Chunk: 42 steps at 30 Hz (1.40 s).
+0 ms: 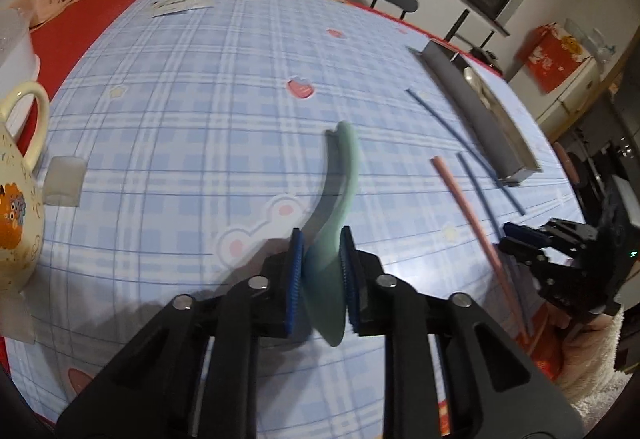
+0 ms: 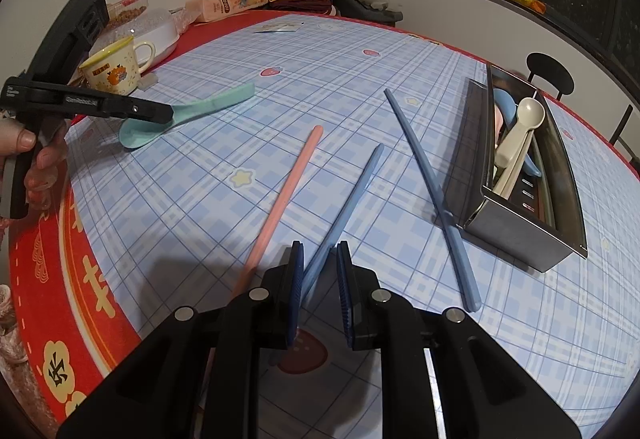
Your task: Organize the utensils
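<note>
Green spoon (image 1: 334,239): caught at its bowl between the jaws of the left gripper (image 1: 322,271), handle sticking out ahead over the desk (image 1: 180,119). In the right wrist view the bowl looks low, at or just off the cloth; whether it has lifted I cannot tell.

Blue chopstick (image 2: 348,195): its near end sits between the jaws of the right gripper (image 2: 320,291), which stand narrow around it. The stick touches the left pad; the right pad shows a sliver of gap, so firm contact is uncertain.

Risks, as I judge them:
- The spoon is held by a rounded, smooth bowl. It could pivot or squirt out on a quick swing, the long handle acting as a lever.
- The chopstick is pinched at one end only. It may droop or slide free, and its far tip could sweep the pink chopstick (image 2: 280,195) just beside it.
- The holder (image 2: 524,175), well apart to the right, already carries spoons. A long handle entering at an angle may snag its rim.
- Both grippers heading there together could collide.

Pose: left gripper angled down, a hand (image 2: 28,151) on its grip at the desk's near-left edge. Right gripper angled down over the near edge, aimed between the loose chopsticks. A second blue chopstick (image 2: 432,195) lies beside the holder.
</note>
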{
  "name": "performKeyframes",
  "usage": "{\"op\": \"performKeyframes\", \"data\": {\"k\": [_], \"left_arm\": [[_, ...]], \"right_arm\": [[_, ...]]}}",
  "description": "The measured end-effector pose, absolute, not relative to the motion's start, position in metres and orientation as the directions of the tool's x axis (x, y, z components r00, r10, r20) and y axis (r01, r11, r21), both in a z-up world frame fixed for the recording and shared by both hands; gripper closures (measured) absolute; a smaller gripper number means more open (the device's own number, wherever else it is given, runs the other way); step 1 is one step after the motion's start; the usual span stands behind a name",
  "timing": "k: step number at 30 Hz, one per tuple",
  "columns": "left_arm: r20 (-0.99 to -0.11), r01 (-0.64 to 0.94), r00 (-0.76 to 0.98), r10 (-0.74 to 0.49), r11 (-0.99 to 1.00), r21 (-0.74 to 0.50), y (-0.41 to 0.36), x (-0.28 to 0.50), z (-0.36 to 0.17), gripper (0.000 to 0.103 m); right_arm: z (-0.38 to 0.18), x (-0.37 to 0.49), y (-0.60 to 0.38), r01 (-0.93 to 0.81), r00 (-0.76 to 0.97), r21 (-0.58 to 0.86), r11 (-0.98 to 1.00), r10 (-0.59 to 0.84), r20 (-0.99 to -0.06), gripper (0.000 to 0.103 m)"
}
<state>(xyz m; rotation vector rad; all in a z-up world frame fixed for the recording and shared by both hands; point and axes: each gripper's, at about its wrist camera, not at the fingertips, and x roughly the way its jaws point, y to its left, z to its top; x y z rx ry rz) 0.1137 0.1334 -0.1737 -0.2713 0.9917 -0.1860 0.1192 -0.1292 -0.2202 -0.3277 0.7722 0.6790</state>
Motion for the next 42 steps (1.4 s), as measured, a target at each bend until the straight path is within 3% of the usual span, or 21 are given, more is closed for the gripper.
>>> {"op": "performKeyframes", "data": {"k": [12,32,42], "left_arm": [[-0.809,0.076,0.543,-0.224,0.973,-0.218,0.116,0.124,-0.174,0.086],[-0.758,0.111,0.614,-0.220,0.975,-0.193,0.093,0.125,-0.178,0.086],[-0.742,0.080,0.625,-0.241,0.966,-0.246,0.107,0.124,-0.179,0.087]], "right_arm": [[-0.220,0.118,-0.128,-0.668,0.528,-0.045,0.743,0.431,-0.732,0.086],[-0.220,0.118,-0.123,-0.664,0.543,-0.074,0.744,0.413,-0.731,0.086],[-0.220,0.113,-0.118,-0.656,0.575,-0.127,0.744,0.384,-0.722,0.096]]}}
